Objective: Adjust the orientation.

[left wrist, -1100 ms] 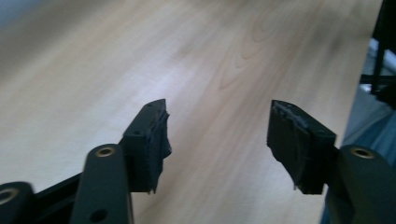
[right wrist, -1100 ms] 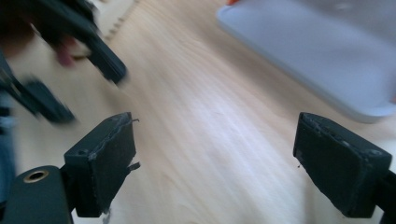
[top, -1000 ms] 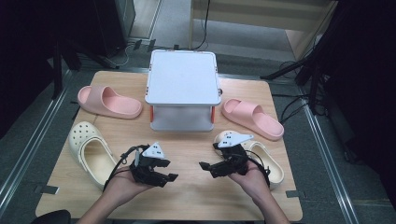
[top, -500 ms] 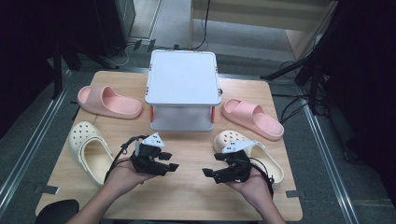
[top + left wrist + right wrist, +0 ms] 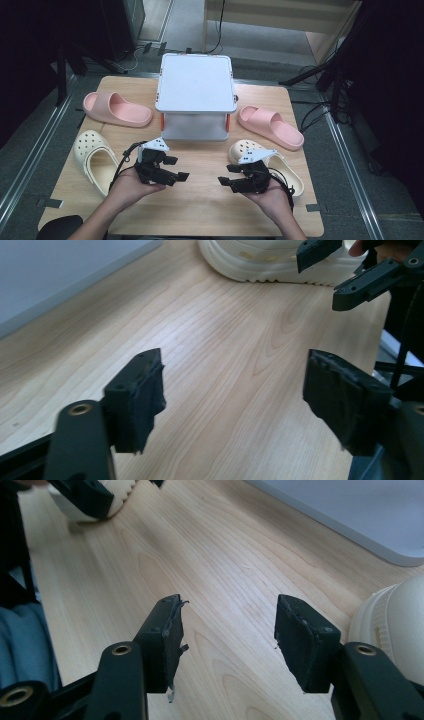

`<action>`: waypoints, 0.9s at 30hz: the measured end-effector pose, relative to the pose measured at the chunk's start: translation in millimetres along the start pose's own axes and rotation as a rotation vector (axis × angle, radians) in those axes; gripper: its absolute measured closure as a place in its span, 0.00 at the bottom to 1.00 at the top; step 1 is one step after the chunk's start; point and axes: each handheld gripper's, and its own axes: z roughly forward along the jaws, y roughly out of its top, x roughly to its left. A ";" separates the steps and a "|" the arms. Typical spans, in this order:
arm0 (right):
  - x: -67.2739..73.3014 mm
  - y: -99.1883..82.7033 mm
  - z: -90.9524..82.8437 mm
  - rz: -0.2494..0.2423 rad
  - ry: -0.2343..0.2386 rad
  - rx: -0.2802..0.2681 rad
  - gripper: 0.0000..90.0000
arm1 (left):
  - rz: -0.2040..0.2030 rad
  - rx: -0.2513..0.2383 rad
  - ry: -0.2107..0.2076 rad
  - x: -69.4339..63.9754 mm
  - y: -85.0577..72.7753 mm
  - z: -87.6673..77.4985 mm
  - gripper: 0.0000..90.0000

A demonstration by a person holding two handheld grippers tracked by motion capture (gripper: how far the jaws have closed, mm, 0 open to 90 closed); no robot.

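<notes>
R hand-held gripper (image 5: 231, 181) hides cream clog (image 5: 287, 172) partly (L clog (image 5: 95, 160) clear).

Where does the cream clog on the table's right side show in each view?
High view: the clog lies lower right, in front of the box's right corner.
Left gripper view: clog at the top edge, middle.
Right gripper view: clog at the right edge, toe only.
Shared landmark: the white box, top left in the left gripper view, top right in the right gripper view.
</notes>
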 end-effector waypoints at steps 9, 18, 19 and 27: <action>0.8 5.5 7.3 -0.049 -0.001 0.010 0.51 | -0.053 0.000 0.055 5.3 -8.6 -16.7 0.52; -1.5 18.7 17.4 -0.061 0.030 0.015 0.52 | -0.125 -0.026 0.146 12.7 -22.2 -40.7 0.56; -1.2 19.9 18.6 -0.063 0.033 0.019 0.52 | -0.140 -0.027 0.159 14.3 -24.3 -43.9 0.57; 0.4 28.0 27.2 -0.084 0.057 0.031 0.52 | -0.235 -0.072 0.252 27.7 -41.6 -70.9 0.57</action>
